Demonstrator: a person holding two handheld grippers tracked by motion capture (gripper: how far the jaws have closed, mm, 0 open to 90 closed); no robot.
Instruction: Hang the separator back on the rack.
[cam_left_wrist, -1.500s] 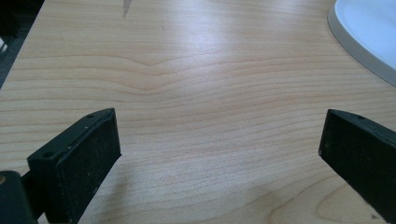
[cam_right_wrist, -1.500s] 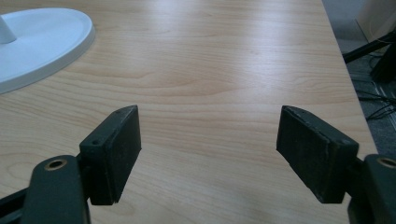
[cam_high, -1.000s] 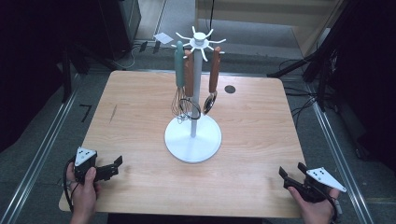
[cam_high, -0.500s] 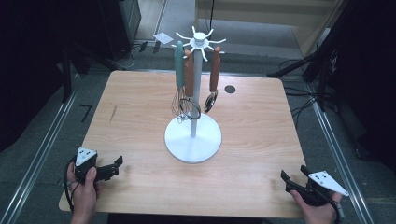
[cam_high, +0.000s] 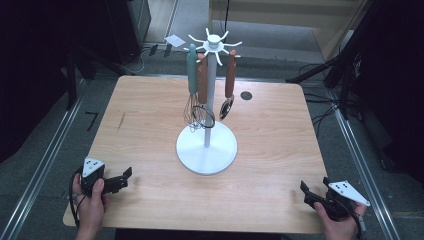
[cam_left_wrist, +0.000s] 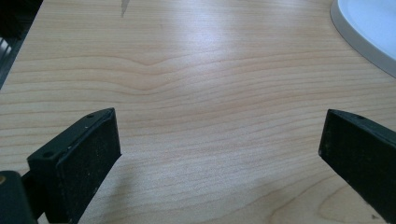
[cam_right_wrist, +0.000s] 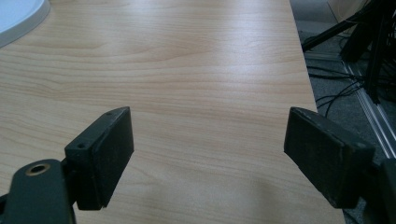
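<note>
A white utensil stand (cam_high: 207, 148) with a round base stands mid-table, and its rim shows as a white base edge (cam_left_wrist: 369, 28) and again as a white base edge (cam_right_wrist: 18, 14) in the two gripper views. From its top hooks hang a teal-handled whisk (cam_high: 191, 85), a brown-handled utensil (cam_high: 202, 82) and a brown-handled spoon (cam_high: 229, 85). My left gripper (cam_high: 122, 179) rests open at the front left corner, jaws wide over bare wood (cam_left_wrist: 219, 140). My right gripper (cam_high: 306, 192) is open at the front right corner, near the table's right edge (cam_right_wrist: 308, 79).
A small dark disc (cam_high: 246, 95) lies on the table behind the stand. A short dark mark (cam_high: 121, 121) is on the wood at the left. Cables (cam_high: 325, 107) and metal rails (cam_high: 45, 165) run along the floor around the table.
The right gripper has slid slightly back toward the front right corner. The left gripper has barely moved.
</note>
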